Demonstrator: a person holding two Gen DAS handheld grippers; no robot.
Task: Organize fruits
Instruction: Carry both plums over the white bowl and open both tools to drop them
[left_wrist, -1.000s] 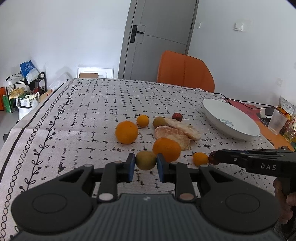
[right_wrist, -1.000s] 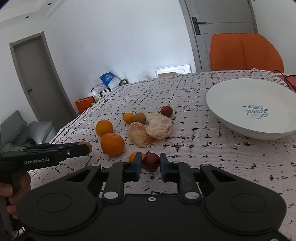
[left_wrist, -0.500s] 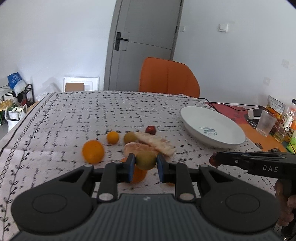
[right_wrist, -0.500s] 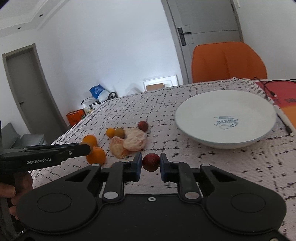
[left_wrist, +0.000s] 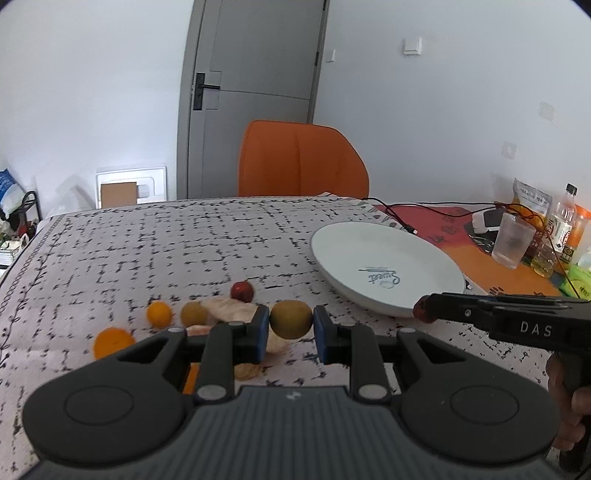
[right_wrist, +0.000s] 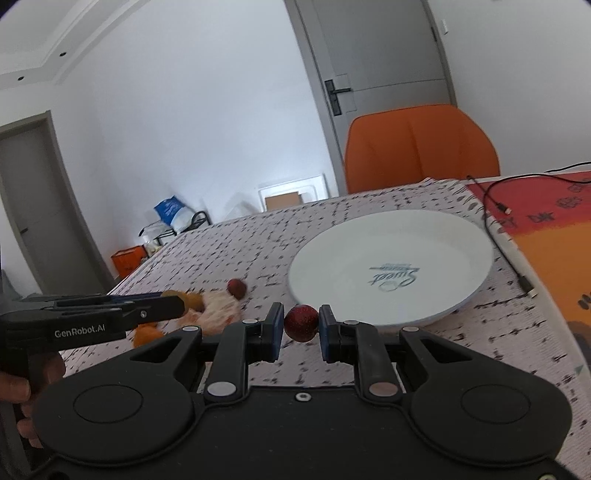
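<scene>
Item 1: your left gripper (left_wrist: 291, 334), jaws clenched on a greenish-brown fruit (left_wrist: 291, 319), carried clear above the worktop (left_wrist: 184, 240).

Item 2: your right gripper (right_wrist: 301, 332), jaws clenched on a small dark red fruit (right_wrist: 301, 323), carried just short of the near rim of the white plate (right_wrist: 436, 236), which sits at 1 o'clock from those jaws. In the left wrist view that gripper enters from 3 o'clock, its tip over the plate's near edge.

Item 3: white plate, shallow, printed script at centre, nothing lying on it. It stands on the patterned cloth at 2 o'clock from your left jaws.

Item 4: loose fruit on the cloth, grouped at 9 to 11 o'clock of your left jaws:
- one red fruit (left_wrist: 242, 290) at 11 o'clock;
- one yellow-brown fruit (left_wrist: 193, 314) and one small orange (left_wrist: 159, 314) side by side at 10 o'clock;
- one larger orange (left_wrist: 112, 343) at 9 o'clock;
- peeled citrus pieces (left_wrist: 232, 310) directly beyond and under the jaws, partly hidden.

Item 5: orange chair (left_wrist: 301, 158) at the worktop's far edge, 12 o'clock.

Item 6: clear cup (left_wrist: 513, 240), bottles and a black cable on the orange mat, 2 to 3 o'clock.
</scene>
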